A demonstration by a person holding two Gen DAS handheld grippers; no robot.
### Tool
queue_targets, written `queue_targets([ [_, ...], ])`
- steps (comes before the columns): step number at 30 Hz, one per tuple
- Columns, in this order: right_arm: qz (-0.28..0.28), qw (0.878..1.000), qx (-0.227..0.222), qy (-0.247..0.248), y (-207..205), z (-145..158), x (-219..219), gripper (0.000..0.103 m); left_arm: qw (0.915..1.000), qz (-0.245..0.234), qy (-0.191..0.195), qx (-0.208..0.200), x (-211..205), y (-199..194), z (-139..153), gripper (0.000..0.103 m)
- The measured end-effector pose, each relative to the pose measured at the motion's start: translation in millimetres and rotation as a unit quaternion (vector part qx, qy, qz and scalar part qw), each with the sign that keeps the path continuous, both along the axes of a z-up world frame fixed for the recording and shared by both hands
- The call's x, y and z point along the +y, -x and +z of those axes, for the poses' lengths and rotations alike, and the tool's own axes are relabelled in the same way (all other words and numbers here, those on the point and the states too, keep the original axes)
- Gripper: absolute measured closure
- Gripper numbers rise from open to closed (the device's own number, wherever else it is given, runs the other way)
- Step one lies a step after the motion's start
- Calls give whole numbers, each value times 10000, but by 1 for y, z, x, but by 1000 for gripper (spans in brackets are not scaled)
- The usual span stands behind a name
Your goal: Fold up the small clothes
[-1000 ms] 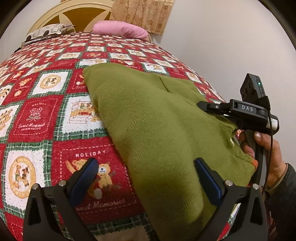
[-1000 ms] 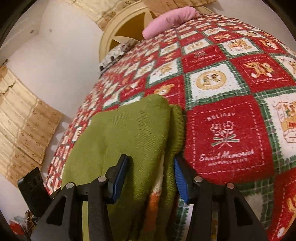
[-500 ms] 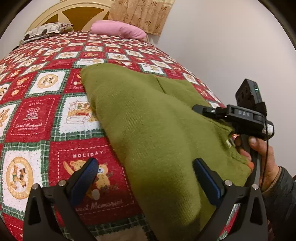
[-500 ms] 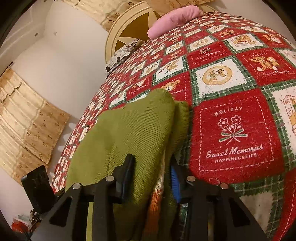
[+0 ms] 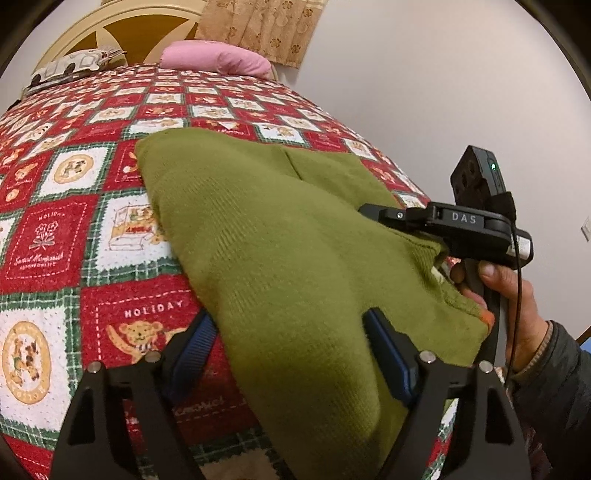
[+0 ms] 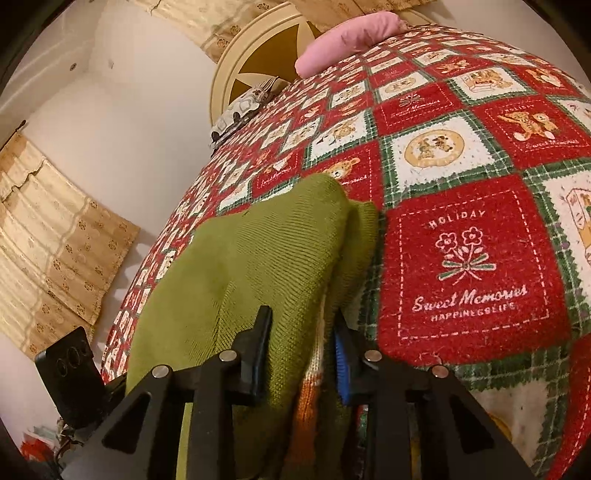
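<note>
since a second ago, right gripper had narrowed from a loose straddle to a clamp on the near hem of the green sweater; left gripper fingers had drawn closer, still apart, straddling the hem's other corner. sweater lay part-folded on the patchwork quilt, near edge overhanging. advice: seat left pinch fully through all layers, then lift both corners level.

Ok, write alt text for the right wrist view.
The right gripper is clamped on the near edge of a folded green sweater lying on a red, white and green patchwork bedspread. A pink pillow lies at the far end.
</note>
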State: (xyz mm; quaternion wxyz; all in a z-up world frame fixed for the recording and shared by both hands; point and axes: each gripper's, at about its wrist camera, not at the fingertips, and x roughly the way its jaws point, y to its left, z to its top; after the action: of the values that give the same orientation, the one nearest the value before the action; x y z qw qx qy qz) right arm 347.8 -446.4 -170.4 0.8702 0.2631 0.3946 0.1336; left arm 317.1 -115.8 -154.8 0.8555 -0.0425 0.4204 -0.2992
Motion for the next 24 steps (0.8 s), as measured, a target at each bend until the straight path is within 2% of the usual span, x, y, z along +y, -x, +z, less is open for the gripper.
queue_targets([
  [2,-2,9999,-50,104,2,1,2,72,10000,-15,-65,-18,-2,0,0,21],
  [7,-22,9993,-172,322,5,5,7,73,9999,-36,-128,-60,-2,4,6,37],
  [11,-43,9991,-175,385,5,5,8,73,9994,13,-334,-33,-8,5,12,44],
  [16,-129,9965,-181,800,10,13,19,74,9984,-10,-556,-128,-9,9,18,58],
  [24,-194,9955,-402,832,26,36,36,77,9976,-27,-680,-137,-3,12,28,66],
])
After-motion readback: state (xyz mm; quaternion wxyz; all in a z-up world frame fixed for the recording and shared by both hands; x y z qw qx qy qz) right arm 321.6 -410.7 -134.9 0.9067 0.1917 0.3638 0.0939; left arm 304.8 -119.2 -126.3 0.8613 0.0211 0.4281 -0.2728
